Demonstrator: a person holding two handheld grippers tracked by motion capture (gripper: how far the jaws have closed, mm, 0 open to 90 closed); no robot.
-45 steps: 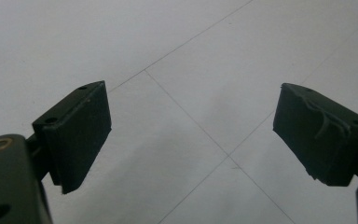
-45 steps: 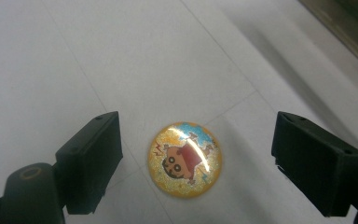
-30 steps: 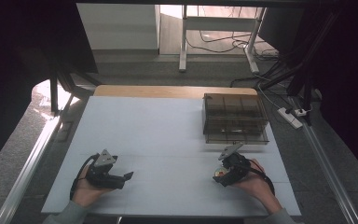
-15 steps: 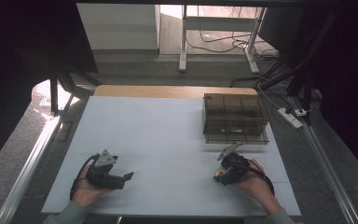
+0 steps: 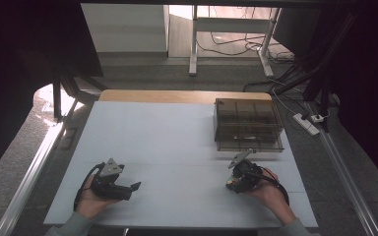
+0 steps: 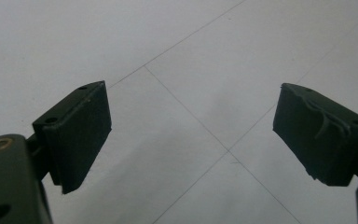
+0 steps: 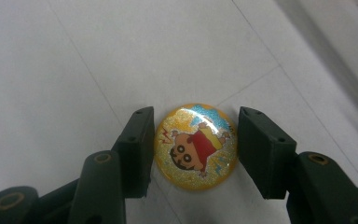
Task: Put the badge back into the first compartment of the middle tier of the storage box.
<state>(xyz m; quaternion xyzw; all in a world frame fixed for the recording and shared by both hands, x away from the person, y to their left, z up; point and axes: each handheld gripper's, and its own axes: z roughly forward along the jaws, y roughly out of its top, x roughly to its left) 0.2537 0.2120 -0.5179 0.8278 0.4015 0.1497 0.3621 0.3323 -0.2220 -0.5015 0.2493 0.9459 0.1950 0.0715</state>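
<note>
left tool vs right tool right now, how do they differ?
The left tool stands wide open with bare table between its pads; the right tool has just been closing and is shut on a round yellow cartoon badge. In the high view the left tool lies low, pointing right, while the right tool sits near the brown drawer box. Both have black pads and are hand-held over the white table.

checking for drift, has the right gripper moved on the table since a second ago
No. The right gripper sits at the same spot just below the brown organizer box; only its fingers have just been closing on the round cartoon badge.
</note>
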